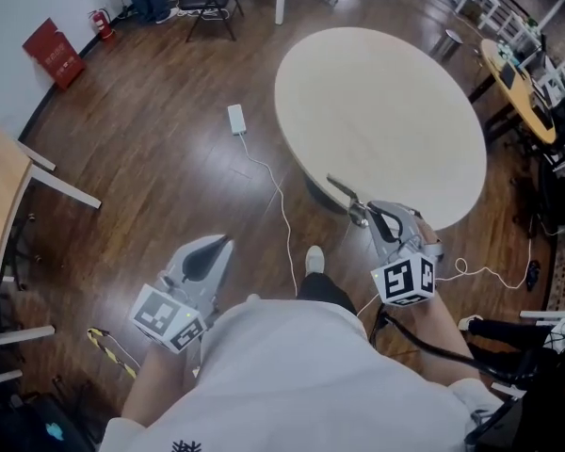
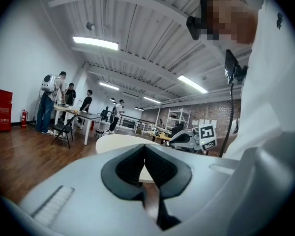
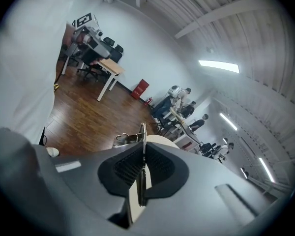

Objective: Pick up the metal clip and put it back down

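The metal clip (image 1: 342, 192) is a thin silver piece that sticks out from my right gripper (image 1: 365, 213) over the near edge of the round pale table (image 1: 386, 111). In the right gripper view the clip (image 3: 143, 133) stands edge-on between the dark pads, and the right gripper (image 3: 144, 150) is shut on it. My left gripper (image 1: 225, 242) hangs lower left over the wooden floor, away from the table. Its pads meet at the tip with nothing between them, so the left gripper (image 2: 144, 148) is shut and empty.
A white power adapter (image 1: 236, 119) with a long cable (image 1: 284, 219) lies on the floor left of the table. A wooden desk (image 1: 0, 205) stands at the far left, a red box (image 1: 53, 53) by the wall. Several people (image 2: 64, 97) stand at a distant table.
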`<move>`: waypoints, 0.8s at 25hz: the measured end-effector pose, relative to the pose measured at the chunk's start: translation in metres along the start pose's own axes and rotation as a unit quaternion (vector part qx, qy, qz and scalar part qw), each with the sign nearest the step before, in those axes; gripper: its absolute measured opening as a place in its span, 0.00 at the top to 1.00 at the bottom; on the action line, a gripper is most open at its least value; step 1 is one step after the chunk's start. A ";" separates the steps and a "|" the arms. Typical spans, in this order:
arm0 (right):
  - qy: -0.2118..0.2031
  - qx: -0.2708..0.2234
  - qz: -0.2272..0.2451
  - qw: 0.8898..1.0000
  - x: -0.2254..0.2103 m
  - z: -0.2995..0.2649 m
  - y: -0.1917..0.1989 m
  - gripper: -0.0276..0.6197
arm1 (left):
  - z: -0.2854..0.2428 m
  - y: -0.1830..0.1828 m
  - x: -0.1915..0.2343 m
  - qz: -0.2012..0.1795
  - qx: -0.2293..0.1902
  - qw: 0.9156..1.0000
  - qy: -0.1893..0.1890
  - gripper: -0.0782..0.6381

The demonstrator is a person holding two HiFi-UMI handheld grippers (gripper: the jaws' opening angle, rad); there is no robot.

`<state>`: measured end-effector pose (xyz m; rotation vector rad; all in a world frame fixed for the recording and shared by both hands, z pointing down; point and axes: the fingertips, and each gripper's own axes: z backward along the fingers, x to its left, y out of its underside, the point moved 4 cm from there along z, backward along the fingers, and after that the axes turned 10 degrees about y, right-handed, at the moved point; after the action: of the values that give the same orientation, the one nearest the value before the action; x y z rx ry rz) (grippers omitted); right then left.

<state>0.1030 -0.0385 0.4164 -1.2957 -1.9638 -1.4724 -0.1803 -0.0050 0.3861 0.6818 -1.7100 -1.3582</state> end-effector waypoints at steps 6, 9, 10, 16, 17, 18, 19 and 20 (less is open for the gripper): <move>-0.004 0.032 -0.002 0.999 -0.026 -0.062 0.076 0.95 | -0.047 -0.016 0.010 -0.002 0.004 1.000 -0.009 0.89; -0.006 0.046 -0.001 0.999 -0.036 -0.096 0.112 0.95 | -0.071 -0.024 0.010 -0.002 0.008 1.000 -0.008 0.89; -0.008 0.051 -0.002 0.999 -0.038 -0.106 0.125 0.95 | -0.079 -0.026 0.009 -0.001 0.011 1.000 -0.008 0.89; -0.030 0.079 0.001 0.996 -0.038 -0.159 0.196 0.95 | -0.119 -0.036 0.000 -0.001 0.033 0.999 -0.022 0.89; -0.033 0.083 0.002 0.996 -0.037 -0.167 0.206 0.95 | -0.124 -0.038 -0.001 -0.001 0.037 0.999 -0.025 0.89; -0.036 0.087 0.003 0.996 -0.036 -0.175 0.216 0.95 | -0.129 -0.039 -0.002 -0.001 0.041 0.999 -0.029 0.89; -0.038 0.090 0.004 0.995 -0.034 -0.183 0.224 0.95 | -0.133 -0.040 -0.003 -0.001 0.045 0.998 -0.032 0.89; -0.040 0.092 0.005 0.995 -0.033 -0.189 0.231 0.95 | -0.137 -0.040 -0.004 0.000 0.048 0.998 -0.034 0.89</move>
<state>0.2683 -0.2138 0.5949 -1.2990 -2.0846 -1.2182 -0.0639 -0.0826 0.3562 0.6962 -1.8396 -1.3192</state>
